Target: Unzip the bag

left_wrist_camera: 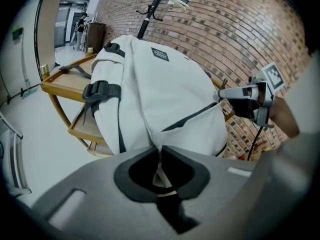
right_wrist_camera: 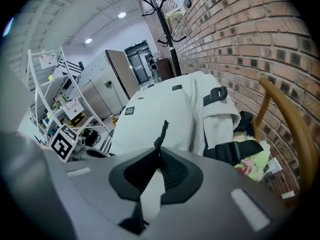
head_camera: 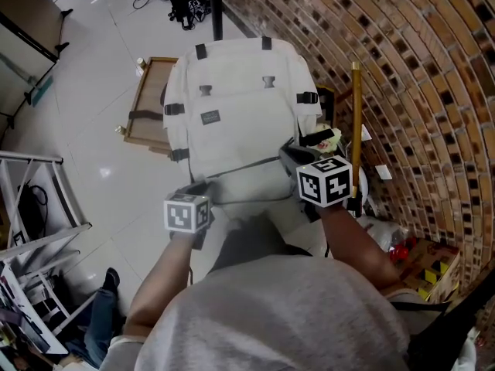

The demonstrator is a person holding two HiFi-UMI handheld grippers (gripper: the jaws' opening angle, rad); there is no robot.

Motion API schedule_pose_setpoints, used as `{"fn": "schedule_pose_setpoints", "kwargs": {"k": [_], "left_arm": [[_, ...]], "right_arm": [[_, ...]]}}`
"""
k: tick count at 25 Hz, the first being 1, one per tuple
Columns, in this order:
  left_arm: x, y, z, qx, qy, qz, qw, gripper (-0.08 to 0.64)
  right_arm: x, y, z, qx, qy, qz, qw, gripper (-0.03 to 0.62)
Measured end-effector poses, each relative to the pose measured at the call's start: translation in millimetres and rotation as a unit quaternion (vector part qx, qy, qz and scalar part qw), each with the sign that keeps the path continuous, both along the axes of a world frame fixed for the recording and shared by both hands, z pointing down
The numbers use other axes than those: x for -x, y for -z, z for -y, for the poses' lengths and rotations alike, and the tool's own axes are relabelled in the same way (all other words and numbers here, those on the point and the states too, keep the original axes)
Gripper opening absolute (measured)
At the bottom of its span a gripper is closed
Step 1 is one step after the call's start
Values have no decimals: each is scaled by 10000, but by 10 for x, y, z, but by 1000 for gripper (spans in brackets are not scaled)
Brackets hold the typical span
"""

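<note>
A white backpack (head_camera: 240, 114) stands upright on a wooden seat, with its dark zipper line (head_camera: 247, 167) running across its lower front. My left gripper (head_camera: 203, 190) is at the bag's lower left. In the left gripper view it (left_wrist_camera: 160, 150) is shut on a fold of the white fabric (left_wrist_camera: 161, 171). My right gripper (head_camera: 291, 154) sits at the zipper's right end. In the right gripper view it (right_wrist_camera: 159, 152) is shut on the black cord zipper pull (right_wrist_camera: 161, 134), which sticks up from between the jaws. The left gripper view also shows the right gripper (left_wrist_camera: 235, 94) at the end of the zipper line (left_wrist_camera: 192, 116).
A brick wall (head_camera: 402, 68) runs close along the right. A yellow wooden rail (head_camera: 356, 122) stands beside the bag. The wooden seat (head_camera: 147, 103) juts out to the left. A metal rack (head_camera: 31, 207) stands at left, boxes (head_camera: 421, 265) lie at right, and a coat stand (right_wrist_camera: 167, 29) is behind.
</note>
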State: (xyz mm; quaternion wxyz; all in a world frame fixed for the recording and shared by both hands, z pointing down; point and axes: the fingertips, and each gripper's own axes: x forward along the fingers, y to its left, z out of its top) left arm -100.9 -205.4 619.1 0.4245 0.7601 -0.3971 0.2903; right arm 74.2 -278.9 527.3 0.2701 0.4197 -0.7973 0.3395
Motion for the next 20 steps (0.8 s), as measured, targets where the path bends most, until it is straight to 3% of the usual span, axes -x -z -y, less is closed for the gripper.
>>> {"fn": "schedule_pose_setpoints", "kwargs": {"k": [20], "left_arm": [[-18,-43,25,110,68,-113,9999,26]], "right_arm": [[-237,6,45,85,-408,263,9988,18]]}}
